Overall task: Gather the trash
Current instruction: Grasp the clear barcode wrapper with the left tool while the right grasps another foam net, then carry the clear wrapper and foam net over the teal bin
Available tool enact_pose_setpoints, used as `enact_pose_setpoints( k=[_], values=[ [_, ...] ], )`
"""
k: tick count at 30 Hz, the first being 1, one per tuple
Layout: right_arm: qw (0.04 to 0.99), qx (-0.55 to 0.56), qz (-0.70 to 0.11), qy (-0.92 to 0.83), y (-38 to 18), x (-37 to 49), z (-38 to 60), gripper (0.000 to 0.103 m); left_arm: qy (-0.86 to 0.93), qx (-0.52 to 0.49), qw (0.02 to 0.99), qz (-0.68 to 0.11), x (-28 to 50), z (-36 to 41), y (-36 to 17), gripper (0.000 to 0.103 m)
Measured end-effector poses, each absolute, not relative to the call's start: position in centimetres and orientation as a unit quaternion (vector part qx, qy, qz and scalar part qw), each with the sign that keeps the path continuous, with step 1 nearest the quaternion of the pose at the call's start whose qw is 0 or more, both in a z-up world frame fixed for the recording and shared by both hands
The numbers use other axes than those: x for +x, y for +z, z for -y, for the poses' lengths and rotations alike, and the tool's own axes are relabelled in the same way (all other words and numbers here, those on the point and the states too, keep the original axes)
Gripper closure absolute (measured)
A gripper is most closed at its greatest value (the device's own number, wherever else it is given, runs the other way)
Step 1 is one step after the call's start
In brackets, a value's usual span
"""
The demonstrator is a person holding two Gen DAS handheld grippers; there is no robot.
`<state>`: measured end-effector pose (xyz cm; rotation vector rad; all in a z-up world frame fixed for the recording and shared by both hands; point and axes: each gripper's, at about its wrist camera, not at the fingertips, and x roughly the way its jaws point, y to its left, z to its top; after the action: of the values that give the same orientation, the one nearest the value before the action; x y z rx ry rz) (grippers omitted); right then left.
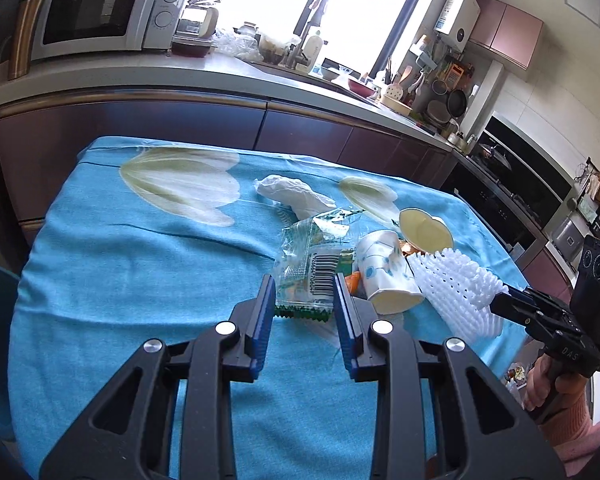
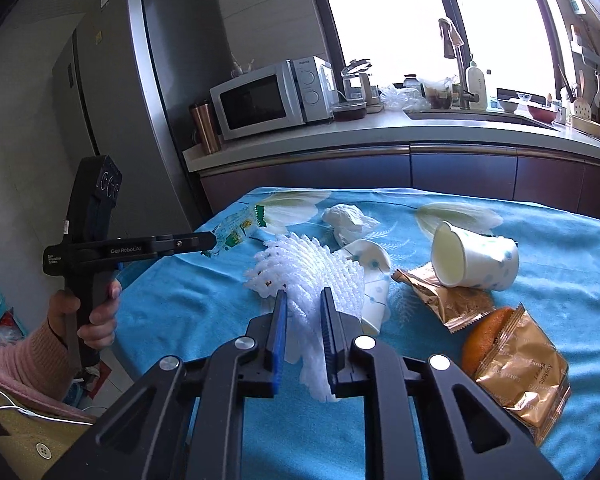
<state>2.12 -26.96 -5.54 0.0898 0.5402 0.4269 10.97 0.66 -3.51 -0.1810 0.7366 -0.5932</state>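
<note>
My left gripper (image 1: 304, 280) is shut on a clear plastic wrapper (image 1: 306, 264) with a barcode and a green serrated edge. In the right wrist view this wrapper (image 2: 240, 232) hangs from the left gripper (image 2: 212, 240), lifted off the blue tablecloth (image 2: 204, 300). A white foam net (image 2: 308, 264) is pinched between the pads of my right gripper (image 2: 304, 294), which is shut on it. The left wrist view shows the same net (image 1: 456, 284) fanned out in front of the right gripper (image 1: 500, 300).
A crumpled tissue (image 2: 348, 218), a squashed paper cup (image 2: 370, 272) and a tipped paper cup (image 2: 476, 256) lie on the cloth. Gold wrappers (image 2: 444, 296) and a cake in a gold wrapper (image 2: 524, 372) lie to the right. A kitchen counter (image 2: 380, 136) runs behind the table.
</note>
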Motion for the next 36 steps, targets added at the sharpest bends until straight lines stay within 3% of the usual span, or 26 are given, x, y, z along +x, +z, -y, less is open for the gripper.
enact_pose_setpoints(
  k=[36],
  values=[
    [0.848,0.006,-0.286,0.447,-5.0,9.9,5.7,0.088,-0.069,-0.161,0.935,-0.307,3.1,-22.2,-2.4,0.074]
  ],
)
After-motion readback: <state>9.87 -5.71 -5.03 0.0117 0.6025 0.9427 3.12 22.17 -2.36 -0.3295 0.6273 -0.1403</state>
